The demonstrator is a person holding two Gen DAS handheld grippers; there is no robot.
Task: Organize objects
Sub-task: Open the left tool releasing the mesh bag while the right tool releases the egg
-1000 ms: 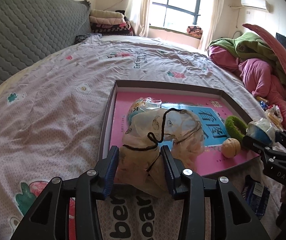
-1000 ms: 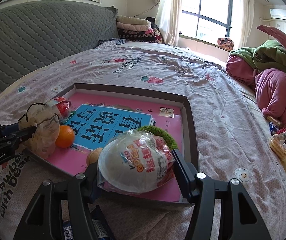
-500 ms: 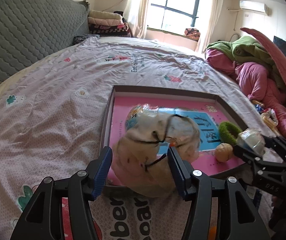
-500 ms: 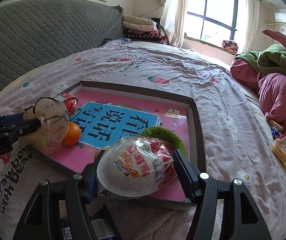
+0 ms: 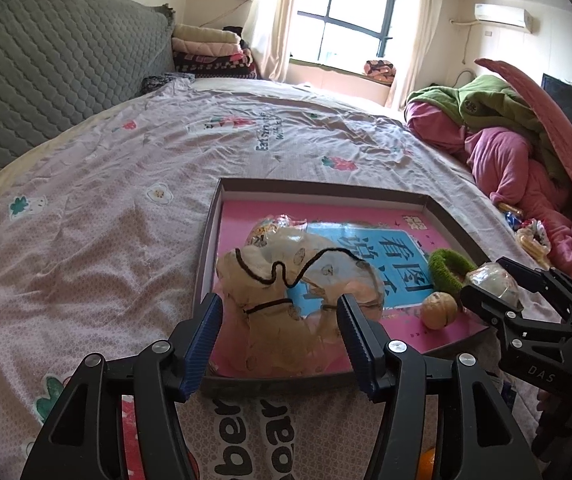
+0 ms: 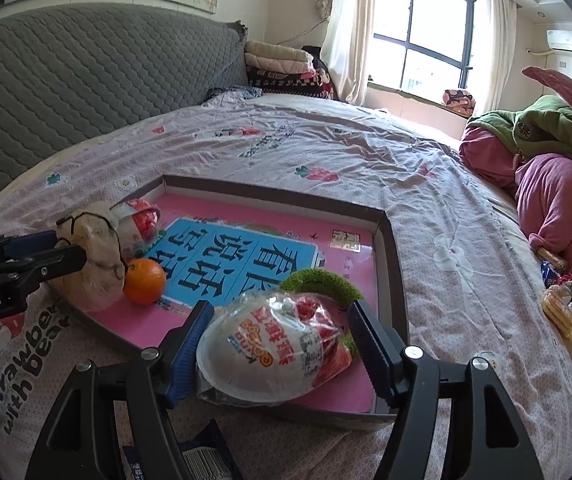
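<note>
Tray on the bed collects the loose items. Left gripper jaws wide, just opened off the drawstring pouch; right gripper likewise releasing the wrapped egg, both resting inside.

Bedsheet: matt printed cotton-like cloth, creased. Tray: matt cardboard wall, glossy pink liner. Egg-shaped toy: smooth plastic under crinkly clear film. Headboard: quilted grey fabric.

1. Left gripper: black angular frame, ridged blue pads, silver screws, white "nRobot.AI" lettering along its side.
2. Right gripper: matching black build, blue pads, "DAS" marking.
</note>
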